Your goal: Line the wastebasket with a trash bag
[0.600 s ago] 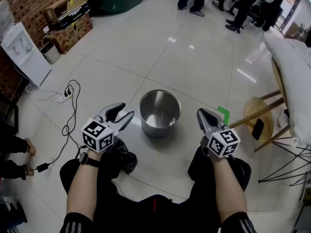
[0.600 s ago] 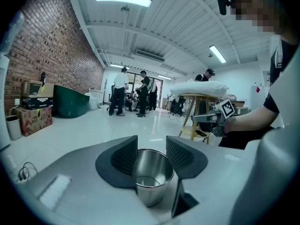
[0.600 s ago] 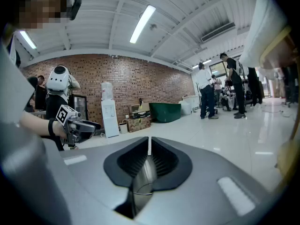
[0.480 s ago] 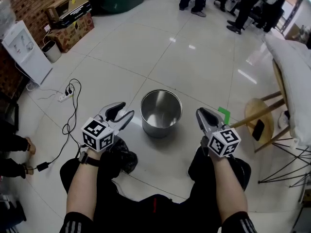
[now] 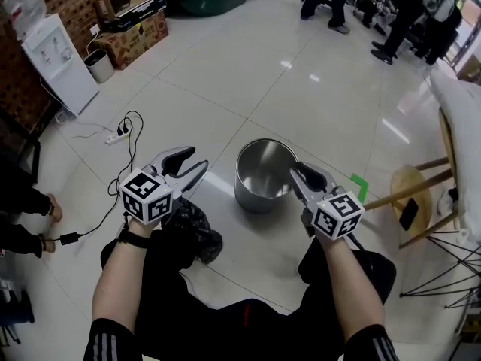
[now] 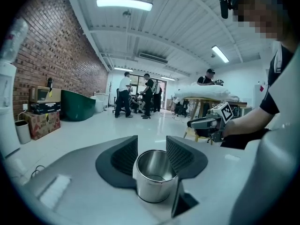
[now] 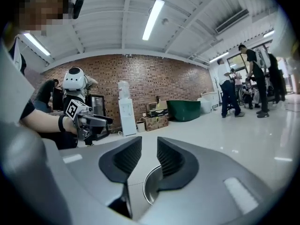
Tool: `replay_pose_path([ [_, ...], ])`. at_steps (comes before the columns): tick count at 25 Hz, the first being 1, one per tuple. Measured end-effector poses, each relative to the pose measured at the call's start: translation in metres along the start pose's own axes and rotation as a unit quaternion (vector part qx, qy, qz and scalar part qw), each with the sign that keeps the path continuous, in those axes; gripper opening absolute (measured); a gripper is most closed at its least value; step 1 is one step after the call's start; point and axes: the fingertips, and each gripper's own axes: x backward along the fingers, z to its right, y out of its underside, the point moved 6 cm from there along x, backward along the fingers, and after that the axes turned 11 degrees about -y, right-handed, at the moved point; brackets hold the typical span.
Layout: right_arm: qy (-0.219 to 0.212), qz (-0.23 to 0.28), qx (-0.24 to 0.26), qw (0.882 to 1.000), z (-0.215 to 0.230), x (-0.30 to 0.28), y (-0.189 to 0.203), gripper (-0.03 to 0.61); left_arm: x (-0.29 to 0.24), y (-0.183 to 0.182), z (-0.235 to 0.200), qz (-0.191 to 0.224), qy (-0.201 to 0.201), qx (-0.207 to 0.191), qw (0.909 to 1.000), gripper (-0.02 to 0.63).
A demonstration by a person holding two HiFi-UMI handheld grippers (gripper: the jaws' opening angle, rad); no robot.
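The steel wastebasket (image 5: 263,175) stands upright and bare on the tiled floor, with nothing inside. It shows in the left gripper view (image 6: 154,175) just past the jaws, and its rim shows low in the right gripper view (image 7: 151,187). My left gripper (image 5: 189,164) hovers to the basket's left, open, nothing between its jaws. My right gripper (image 5: 297,174) is close by the basket's right rim, its jaws slightly apart and holding nothing. A crumpled black bag (image 5: 197,230) lies on the floor under my left hand.
A power strip with cable (image 5: 118,137) lies to the left, beyond it a white water dispenser (image 5: 60,59) and cardboard boxes (image 5: 135,21). A wooden stool (image 5: 417,194) and a white-covered table (image 5: 458,104) stand at the right. People (image 5: 406,10) stand at the back.
The right gripper has moved left, up to the basket's right rim. The head view has shifted, so the basket sits further right. The left gripper stays to the basket's left.
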Motion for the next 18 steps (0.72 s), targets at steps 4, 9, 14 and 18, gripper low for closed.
replay_pose_path([
  [4, -0.050, -0.023, 0.006, 0.998, -0.024, -0.043, 0.007, 0.126, 0.008, 0.003, -0.011, -0.022, -0.003, -0.023, 0.9995, 0.187],
  [9, -0.107, -0.075, 0.007, 0.991, -0.054, -0.100, 0.038, 0.150, 0.018, 0.018, -0.034, -0.068, -0.005, -0.058, 0.9960, 0.192],
  [14, -0.161, -0.132, -0.016, 0.978, -0.087, -0.155, 0.095, 0.162, 0.030, 0.050, -0.064, -0.110, -0.022, -0.056, 0.9922, 0.196],
  [18, -0.202, -0.207, -0.041, 0.956, -0.119, -0.204, 0.160, 0.172, 0.034, 0.074, -0.086, -0.134, -0.031, -0.037, 0.9898, 0.196],
])
